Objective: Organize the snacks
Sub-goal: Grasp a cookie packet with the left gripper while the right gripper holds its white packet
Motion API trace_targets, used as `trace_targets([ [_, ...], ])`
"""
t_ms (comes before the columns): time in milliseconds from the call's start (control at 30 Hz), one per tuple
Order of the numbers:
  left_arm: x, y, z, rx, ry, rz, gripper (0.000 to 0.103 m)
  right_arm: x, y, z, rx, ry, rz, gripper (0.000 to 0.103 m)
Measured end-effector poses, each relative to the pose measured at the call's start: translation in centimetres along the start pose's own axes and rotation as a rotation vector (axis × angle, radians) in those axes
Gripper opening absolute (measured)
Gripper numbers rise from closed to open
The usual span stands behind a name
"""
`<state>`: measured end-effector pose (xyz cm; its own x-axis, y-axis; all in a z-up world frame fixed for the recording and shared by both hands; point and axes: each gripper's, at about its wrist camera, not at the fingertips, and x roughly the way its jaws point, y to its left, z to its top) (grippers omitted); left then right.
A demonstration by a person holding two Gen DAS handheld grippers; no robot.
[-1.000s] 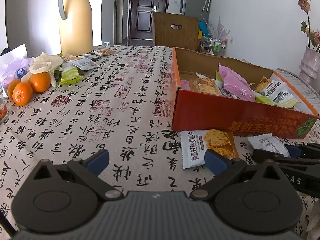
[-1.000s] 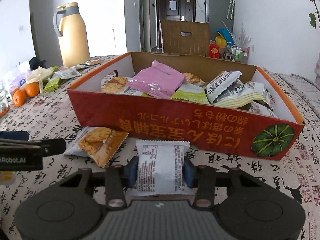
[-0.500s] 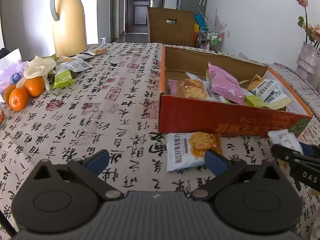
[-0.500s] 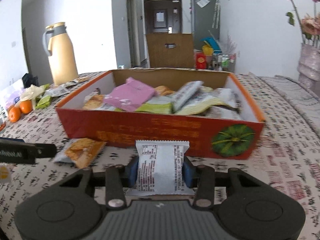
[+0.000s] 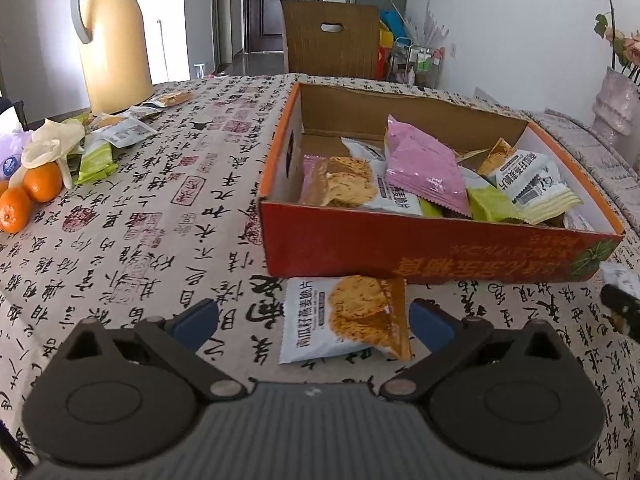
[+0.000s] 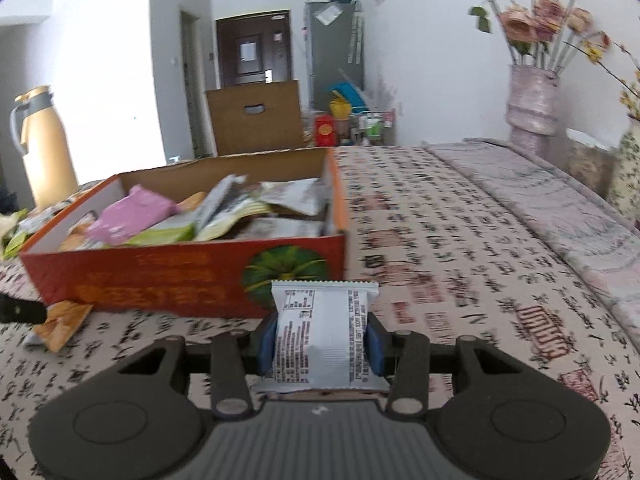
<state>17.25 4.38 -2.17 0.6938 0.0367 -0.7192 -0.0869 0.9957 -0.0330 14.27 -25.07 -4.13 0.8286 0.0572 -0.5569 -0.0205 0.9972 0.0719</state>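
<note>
Right gripper (image 6: pixel 320 340) swung toward box (image 6: pixel 160 280) corner, fingers clamping white packet (image 6: pixel 320 336); left gripper (image 5: pixel 312 320) wide, seemingly empty.

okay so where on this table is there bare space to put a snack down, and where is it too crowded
Free: the tablecloth right of the red box, toward the vase; also the stretch between the box and the oranges. Inside the box, only the far corner is bare. Crowded: the packets beside the thermos, and the cracker packet before the box.
</note>
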Motion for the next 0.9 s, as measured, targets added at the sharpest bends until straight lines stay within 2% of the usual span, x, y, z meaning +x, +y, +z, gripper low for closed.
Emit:
trace_targets([
  [167, 0.9, -0.6, 0.3, -0.009, 0.026, 0.008, 0.103, 0.6, -1.2, -0.5, 0.033, 0.002, 0.002, 0.043],
  [600, 3.8, -2.0, 0.1, 0.034, 0.09, 0.046, 0.103, 0.8, -1.2, -1.1, 0.046, -0.006, 0.044, 0.043],
  [800, 4.0, -2.0, 0.1, 0.029, 0.083, 0.024, 0.102, 0.7, -1.3, -1.1, 0.058, -0.009, 0.065, 0.043],
  [900, 3.6, -2.2, -0.2, 0.026, 0.075, 0.032, 0.098, 0.5, -1.3, -1.2, 0.064, -0.022, 0.072, 0.043],
])
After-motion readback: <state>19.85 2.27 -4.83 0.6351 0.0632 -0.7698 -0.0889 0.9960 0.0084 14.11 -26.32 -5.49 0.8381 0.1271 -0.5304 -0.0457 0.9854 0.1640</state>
